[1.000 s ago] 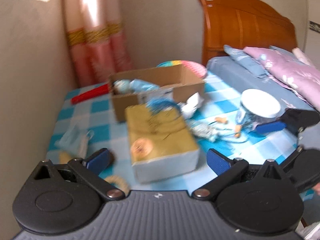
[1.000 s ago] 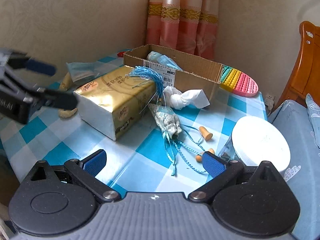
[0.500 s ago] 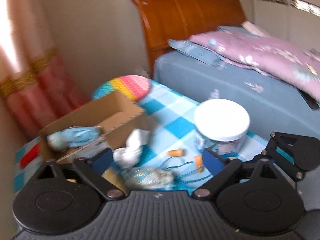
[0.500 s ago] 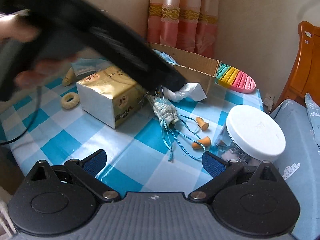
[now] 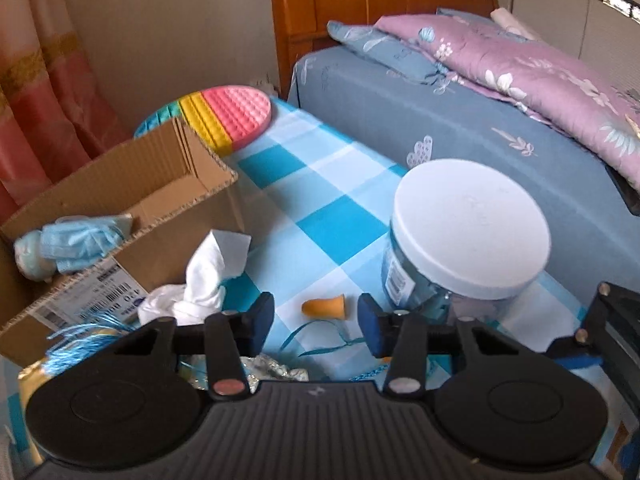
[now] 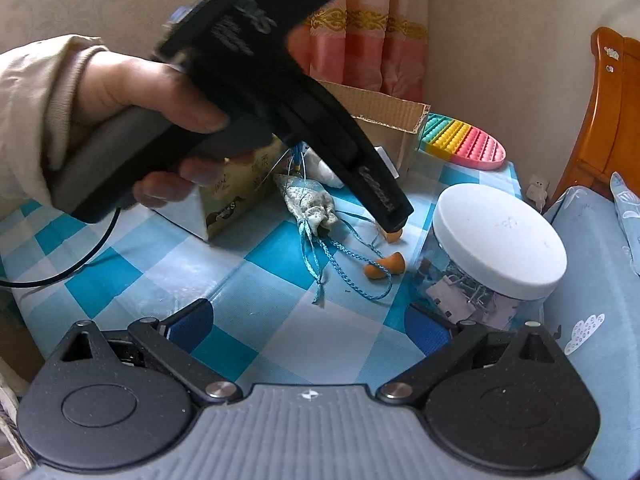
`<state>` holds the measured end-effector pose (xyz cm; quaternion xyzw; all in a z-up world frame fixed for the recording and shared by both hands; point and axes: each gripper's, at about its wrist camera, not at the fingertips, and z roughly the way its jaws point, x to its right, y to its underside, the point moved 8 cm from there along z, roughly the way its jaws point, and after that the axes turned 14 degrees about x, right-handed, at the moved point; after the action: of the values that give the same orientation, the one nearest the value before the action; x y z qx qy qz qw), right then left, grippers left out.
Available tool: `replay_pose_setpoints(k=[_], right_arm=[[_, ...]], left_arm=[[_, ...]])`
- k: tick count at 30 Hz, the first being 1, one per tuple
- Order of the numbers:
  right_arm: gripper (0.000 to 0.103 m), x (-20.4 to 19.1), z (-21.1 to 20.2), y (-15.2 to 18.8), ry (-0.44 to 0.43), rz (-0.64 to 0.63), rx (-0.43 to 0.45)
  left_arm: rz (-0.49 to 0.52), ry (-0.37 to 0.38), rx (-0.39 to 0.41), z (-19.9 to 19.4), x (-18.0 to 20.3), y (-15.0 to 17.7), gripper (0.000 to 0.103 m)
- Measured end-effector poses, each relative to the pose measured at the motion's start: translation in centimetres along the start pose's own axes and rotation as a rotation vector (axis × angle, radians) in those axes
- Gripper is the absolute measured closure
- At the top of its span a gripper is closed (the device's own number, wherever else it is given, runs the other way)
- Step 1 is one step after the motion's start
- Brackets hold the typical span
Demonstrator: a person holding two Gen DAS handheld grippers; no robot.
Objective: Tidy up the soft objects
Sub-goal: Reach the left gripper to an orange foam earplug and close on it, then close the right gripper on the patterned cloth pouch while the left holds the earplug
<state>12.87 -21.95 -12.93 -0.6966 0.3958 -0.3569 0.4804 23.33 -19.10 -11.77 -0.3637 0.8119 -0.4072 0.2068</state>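
left claw: my left claw (image 5: pixel 316 318) points down at the bench, its jaws half apart and closing; an orange earplug (image 5: pixel 325 306) lies on the cloth in the gap between the pads, and i cannot see either pad touching it.
left claw from the other side: in the right wrist view my left claw (image 6: pixel 394 222) comes down slanting from my hand (image 6: pixel 148 108), its tip right over that earplug (image 6: pixel 393 235).
just beyond the left tips: a turquoise cord (image 5: pixel 320 334) curls under the tips; the white crumpled tissue (image 5: pixel 200 284) sits just to the left pad's side.
right of the left claw: a clear jar with a white lid (image 5: pixel 470 232) stands near, upright.
left and ahead of the left claw: the cardboard box (image 5: pixel 132 184) is open, a blue face mask (image 5: pixel 76 240) lying inside it.
farther ahead: a rainbow bubble pad (image 5: pixel 224 114) lies past the box at the bench edge; the bed (image 5: pixel 440 120) with a purple quilt runs along the right.
right claw: my right claw (image 6: pixel 306 322) hangs wide open above the checked bench (image 6: pixel 280 320), nothing between its pads.
ahead of the right claw: a second orange earplug (image 6: pixel 386 267) lies just beside the jar (image 6: pixel 496 240), with the cord (image 6: pixel 352 264) trailing to a small flowered pouch (image 6: pixel 312 204).
beyond the pouch: a gold tissue pack (image 6: pixel 236 192) stands partly hidden behind my hand, the box (image 6: pixel 384 124) behind it.
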Motion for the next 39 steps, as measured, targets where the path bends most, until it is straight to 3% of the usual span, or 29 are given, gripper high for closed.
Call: replay_pose_setpoints(k=[8, 16, 19, 29, 39], right_arm=[[0.000, 0.2, 0.5, 0.4, -0.012, 0.015, -0.010], [0.000, 0.3, 0.7, 0.5, -0.009, 0.025, -0.014], [0.000, 0.4, 0.7, 0.5, -0.010, 0.029, -0.013], [0.000, 0.6, 0.6, 0.5, -0.006, 0.041, -0.010], [0.000, 0.5, 0.5, 0.3, 0.001, 0.043, -0.008]], left_arm=[[-0.018, -0.008, -0.012, 1.4, -0.2, 0.2, 0.058], [-0.012, -0.019, -0.017, 2.0, 0.3, 0.5, 0.069], [-0.016, -0.015, -0.017, 2.0, 0.4, 0.6, 0.078], [-0.018, -0.028, 0.001, 1.3, 0.4, 0.4, 0.078], [-0.022, -0.019, 0.029, -2.6, 0.1, -0.3, 0.079]])
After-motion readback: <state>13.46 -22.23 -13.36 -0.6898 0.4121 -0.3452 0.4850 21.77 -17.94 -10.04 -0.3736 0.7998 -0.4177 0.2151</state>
